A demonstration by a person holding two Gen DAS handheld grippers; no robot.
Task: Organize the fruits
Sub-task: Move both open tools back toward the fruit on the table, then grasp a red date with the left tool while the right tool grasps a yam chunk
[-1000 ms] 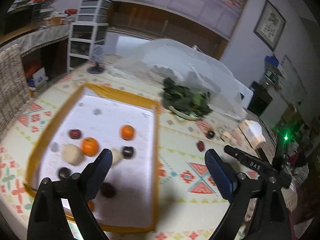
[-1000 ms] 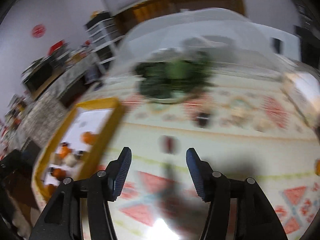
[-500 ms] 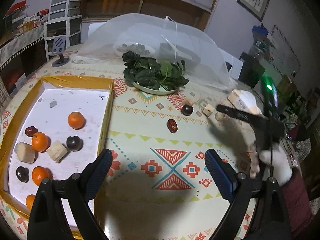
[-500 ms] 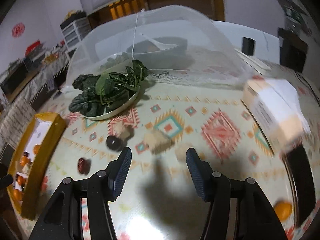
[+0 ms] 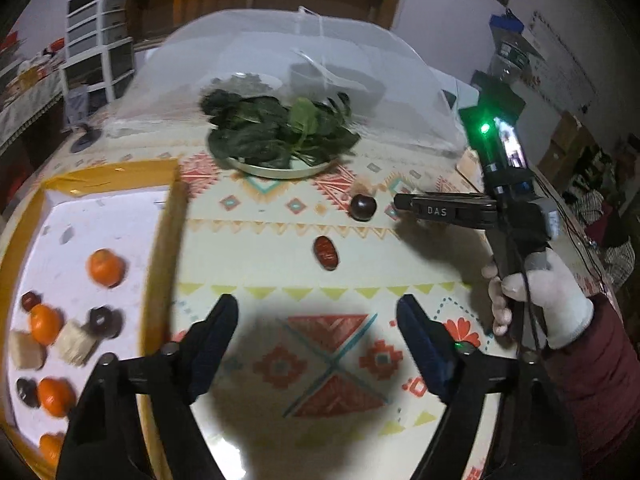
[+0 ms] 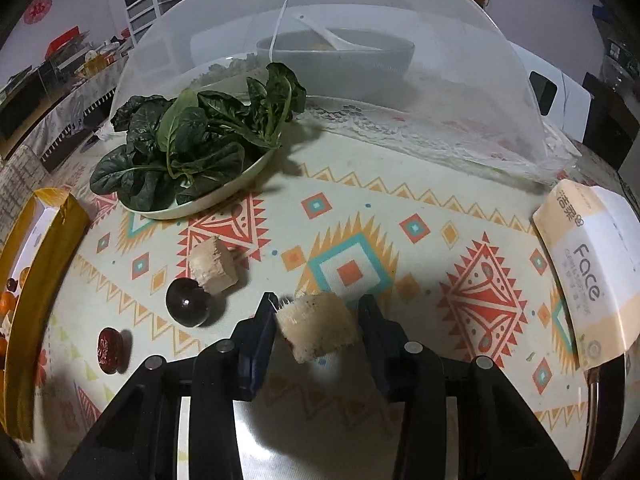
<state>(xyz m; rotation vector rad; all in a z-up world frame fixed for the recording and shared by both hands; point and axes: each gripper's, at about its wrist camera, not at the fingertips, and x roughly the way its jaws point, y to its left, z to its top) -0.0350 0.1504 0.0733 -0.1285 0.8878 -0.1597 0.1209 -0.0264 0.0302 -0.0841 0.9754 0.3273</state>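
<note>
In the left wrist view, the left gripper (image 5: 317, 314) hovers with its jaws spread wide and nothing between them, over the cream tablecloth with red and teal geometric patterns (image 5: 260, 236). To its left sits the yellow-rimmed tray with a white floor (image 5: 120, 216), holding several small orange citrus fruits (image 5: 105, 267), dark round fruits (image 5: 102, 321) and pale fibrous cut chunks (image 5: 76, 346). Ahead on the cloth lie a wrinkled red date (image 5: 326, 253) and a dark round plum-like fruit (image 5: 363, 207), well apart from the tray. Behind them stands a pale plate of dark green leaves (image 5: 276, 136) before a white mesh food cover (image 5: 280, 60). The right gripper (image 5: 440, 210) reaches in from the right, held by a white-gloved hand (image 5: 540, 304). In the right wrist view, the right gripper (image 6: 318, 320) brackets a pale fibrous cut chunk (image 6: 318, 332); whether the pads actually press it I cannot tell. Another pale chunk (image 6: 214, 266) touches the dark fruit (image 6: 189, 301), with the date (image 6: 108, 350) nearby. A tissue pack printed "Face" (image 6: 588, 268) lies at the right.
</note>
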